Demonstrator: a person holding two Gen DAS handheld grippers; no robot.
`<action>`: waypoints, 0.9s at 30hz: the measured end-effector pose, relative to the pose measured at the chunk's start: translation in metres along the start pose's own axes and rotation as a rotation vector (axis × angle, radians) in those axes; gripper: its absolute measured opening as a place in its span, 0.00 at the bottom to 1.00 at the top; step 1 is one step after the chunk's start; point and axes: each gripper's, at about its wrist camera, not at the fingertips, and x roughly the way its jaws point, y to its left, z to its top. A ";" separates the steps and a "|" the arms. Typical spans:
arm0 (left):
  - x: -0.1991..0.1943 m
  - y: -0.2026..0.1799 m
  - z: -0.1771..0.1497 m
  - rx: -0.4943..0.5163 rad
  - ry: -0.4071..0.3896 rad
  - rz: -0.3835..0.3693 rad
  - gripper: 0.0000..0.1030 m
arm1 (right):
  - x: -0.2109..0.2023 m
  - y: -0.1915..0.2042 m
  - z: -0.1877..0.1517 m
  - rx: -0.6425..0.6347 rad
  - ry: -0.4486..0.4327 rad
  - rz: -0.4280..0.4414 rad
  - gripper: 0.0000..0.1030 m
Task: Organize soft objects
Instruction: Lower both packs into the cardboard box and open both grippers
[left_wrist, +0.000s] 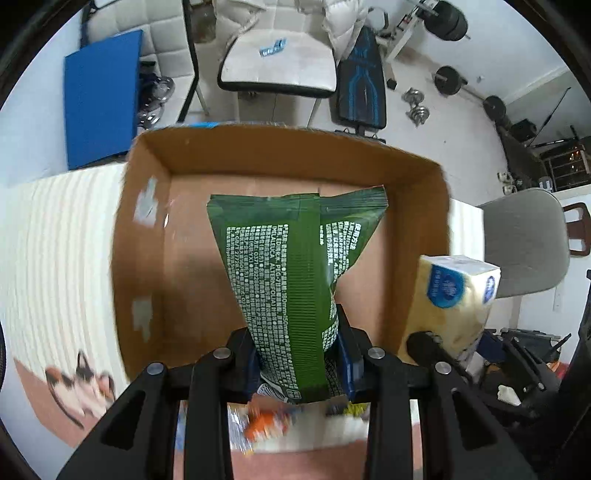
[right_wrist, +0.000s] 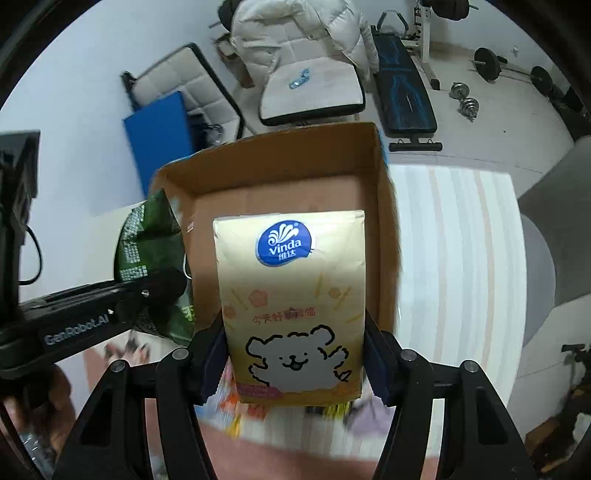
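Note:
An open cardboard box (left_wrist: 147, 229) (right_wrist: 384, 206) sits on the striped tabletop. My left gripper (left_wrist: 299, 365) is shut on a green wipes pack (left_wrist: 291, 273) and holds it over the box's inside. My right gripper (right_wrist: 295, 363) is shut on a yellow Vinda tissue pack (right_wrist: 295, 295) and holds it over the box's near edge. The tissue pack (left_wrist: 458, 295) shows at the box's right wall in the left wrist view. The green pack (right_wrist: 147, 243) and left gripper show at the box's left in the right wrist view.
Blurred colourful packets (left_wrist: 266, 424) (right_wrist: 236, 410) lie on the table under the grippers. A grey chair (left_wrist: 524, 240) stands right of the table. Beyond the table are a white cushioned chair (left_wrist: 277, 62), a blue mat (left_wrist: 99, 99), and a weight bench (right_wrist: 402, 96).

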 end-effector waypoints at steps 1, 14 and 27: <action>0.010 0.001 0.011 0.008 0.022 -0.004 0.29 | 0.010 0.001 0.011 0.003 0.013 -0.021 0.64; 0.090 -0.009 0.080 0.068 0.211 -0.041 0.30 | 0.104 0.020 0.087 0.017 0.133 -0.118 0.64; 0.084 -0.010 0.078 0.098 0.187 0.017 0.79 | 0.133 0.018 0.107 0.044 0.164 -0.128 0.72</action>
